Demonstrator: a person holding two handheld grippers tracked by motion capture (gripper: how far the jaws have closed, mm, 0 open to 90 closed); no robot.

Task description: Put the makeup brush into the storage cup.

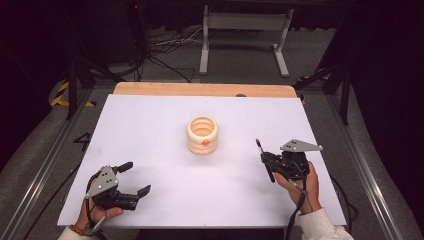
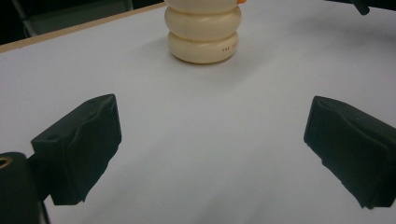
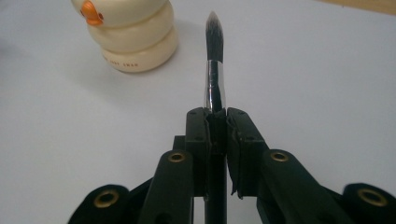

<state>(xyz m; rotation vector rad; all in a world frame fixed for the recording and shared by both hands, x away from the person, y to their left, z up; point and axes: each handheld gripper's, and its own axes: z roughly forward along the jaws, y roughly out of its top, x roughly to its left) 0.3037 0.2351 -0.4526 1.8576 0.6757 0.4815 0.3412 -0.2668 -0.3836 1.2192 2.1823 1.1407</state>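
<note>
A cream ribbed holder [image 1: 202,135] with an orange mark stands upright at the middle of the white table [image 1: 165,115]; I also see the holder [image 2: 203,35] [image 3: 128,37] from both gripper views. My right gripper [image 1: 266,159] is shut on a black paintbrush [image 1: 264,159], to the right of the holder. In the right gripper view the brush [image 3: 215,70] sticks out past the jaws, bristles pointing away, beside the holder. My left gripper [image 1: 134,179] [image 2: 210,154] rests at the near left, open, with bare table between its jaws.
A wooden strip [image 1: 200,89] runs along the table's far edge. Beyond it are a metal stand [image 1: 245,35] and cables [image 1: 165,50] on the floor. Metal rails [image 1: 45,165] flank the table.
</note>
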